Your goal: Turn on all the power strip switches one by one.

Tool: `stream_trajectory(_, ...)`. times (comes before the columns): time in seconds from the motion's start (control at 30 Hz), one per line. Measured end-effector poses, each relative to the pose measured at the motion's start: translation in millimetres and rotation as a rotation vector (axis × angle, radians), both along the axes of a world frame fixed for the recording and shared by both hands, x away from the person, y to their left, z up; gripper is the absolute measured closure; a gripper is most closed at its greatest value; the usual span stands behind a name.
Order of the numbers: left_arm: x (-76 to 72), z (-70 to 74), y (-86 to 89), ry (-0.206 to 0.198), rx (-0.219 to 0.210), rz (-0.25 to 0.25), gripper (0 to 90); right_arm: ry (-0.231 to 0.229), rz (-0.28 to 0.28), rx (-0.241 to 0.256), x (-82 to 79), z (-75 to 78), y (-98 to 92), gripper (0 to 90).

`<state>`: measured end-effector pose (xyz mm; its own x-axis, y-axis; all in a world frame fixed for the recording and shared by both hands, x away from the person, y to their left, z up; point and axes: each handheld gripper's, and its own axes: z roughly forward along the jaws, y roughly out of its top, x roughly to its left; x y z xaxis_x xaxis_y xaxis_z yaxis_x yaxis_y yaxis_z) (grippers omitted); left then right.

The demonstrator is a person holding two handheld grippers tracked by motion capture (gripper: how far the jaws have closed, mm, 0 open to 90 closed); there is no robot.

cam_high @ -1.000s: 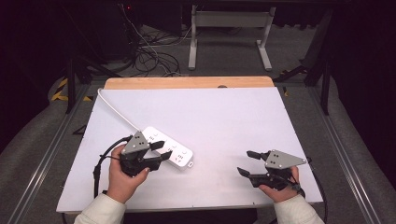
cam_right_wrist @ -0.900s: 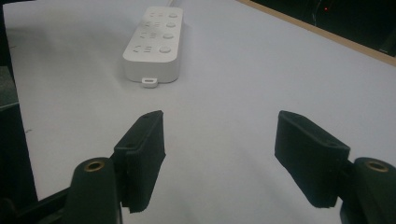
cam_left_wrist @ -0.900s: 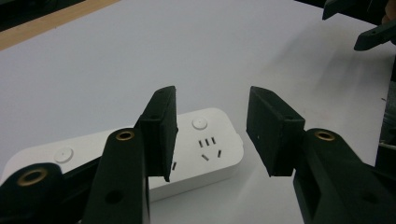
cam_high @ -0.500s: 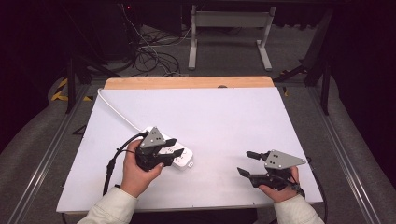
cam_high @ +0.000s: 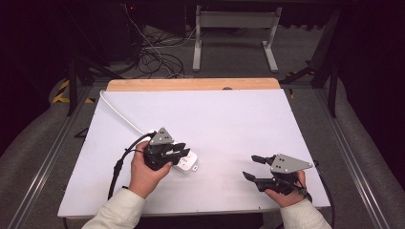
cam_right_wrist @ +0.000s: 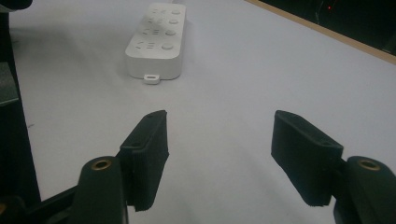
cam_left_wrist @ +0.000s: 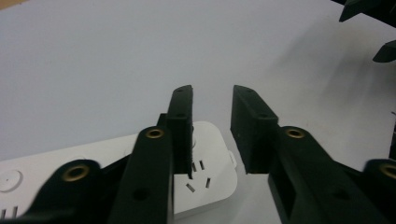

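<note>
**Left gripper poised over the power strip's end, right gripper idle**

While the person's two hands sit at the near edge of the white table (cam_high: pixel 229 114), the right gripper (cam_high: pixel 257 168) is held low over bare tabletop at the near right, its jaws spread wide with nothing between them; the right gripper view shows the same broad gap over blank surface. Further in and to the left, the left gripper (cam_high: pixel 182 151) hangs over the near end of the white power strip (cam_high: pixel 187 162). Its jaws stand parted by a narrow gap and grip nothing; in the left gripper view one jaw lies across the strip's end socket (cam_left_wrist: pixel 196 175), the other just past the strip's edge. Whether a jaw touches the strip cannot be told. From under the gripper the strip's white cord (cam_high: pixel 119 114) runs away towards the far left corner, where the table's wooden edge (cam_high: pixel 191 84) shows.
</note>
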<state>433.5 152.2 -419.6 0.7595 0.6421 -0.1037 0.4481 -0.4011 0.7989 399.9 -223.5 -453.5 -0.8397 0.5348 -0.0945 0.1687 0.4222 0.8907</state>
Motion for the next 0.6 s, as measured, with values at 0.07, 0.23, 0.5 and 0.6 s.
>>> stream_trajectory(0.07,1.5,-1.3,-0.5,0.008,-0.028,-0.047,86.1,0.000,0.000,-0.002,0.1,0.0,-0.1,36.9)
stream_trajectory(0.23,3.2,-3.2,-7.3,-0.006,0.015,-0.042,90.0,0.000,0.001,-0.001,0.2,-0.2,-0.3,36.9)
stream_trajectory(0.5,13.6,-13.7,-15.0,0.021,0.065,-0.016,90.0,0.003,0.002,-0.003,0.0,-0.3,-0.5,36.9)
stream_trajectory(0.6,17.7,-17.7,-16.0,0.041,0.079,-0.013,90.0,0.004,0.002,-0.001,-0.1,-0.3,-0.4,36.9)
